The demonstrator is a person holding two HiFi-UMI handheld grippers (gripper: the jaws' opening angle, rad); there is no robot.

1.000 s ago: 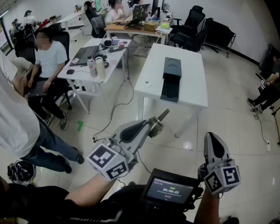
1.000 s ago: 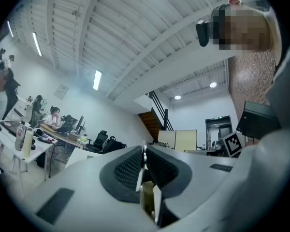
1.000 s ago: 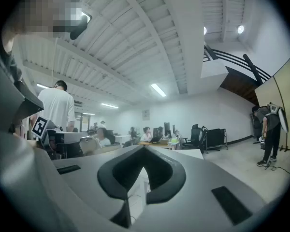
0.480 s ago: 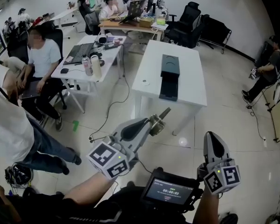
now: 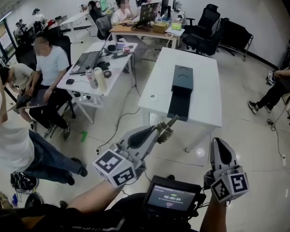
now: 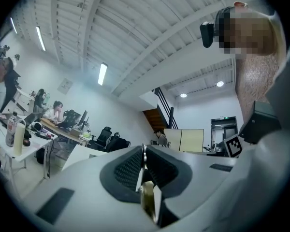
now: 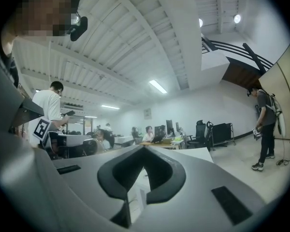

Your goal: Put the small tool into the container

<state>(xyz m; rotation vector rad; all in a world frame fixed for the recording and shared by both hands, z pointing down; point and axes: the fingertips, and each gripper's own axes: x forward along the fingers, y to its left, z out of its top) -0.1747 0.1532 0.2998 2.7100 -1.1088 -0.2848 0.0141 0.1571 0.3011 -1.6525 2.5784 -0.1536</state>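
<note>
One white table stands mid-room, bearing one dark container and one small pale round thing. Nearer than the table are two grippers, the left gripper and the right gripper, with one small tool pinched in the left. Left of the table, one desk carries two bottles and one laptop. Behind the table, two people sit at one wooden desk.

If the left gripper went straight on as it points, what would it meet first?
Probably the near edge of the white table, by the dark container. The left gripper, shut on the small tool, has only open air before that; depth is unclear.
</note>
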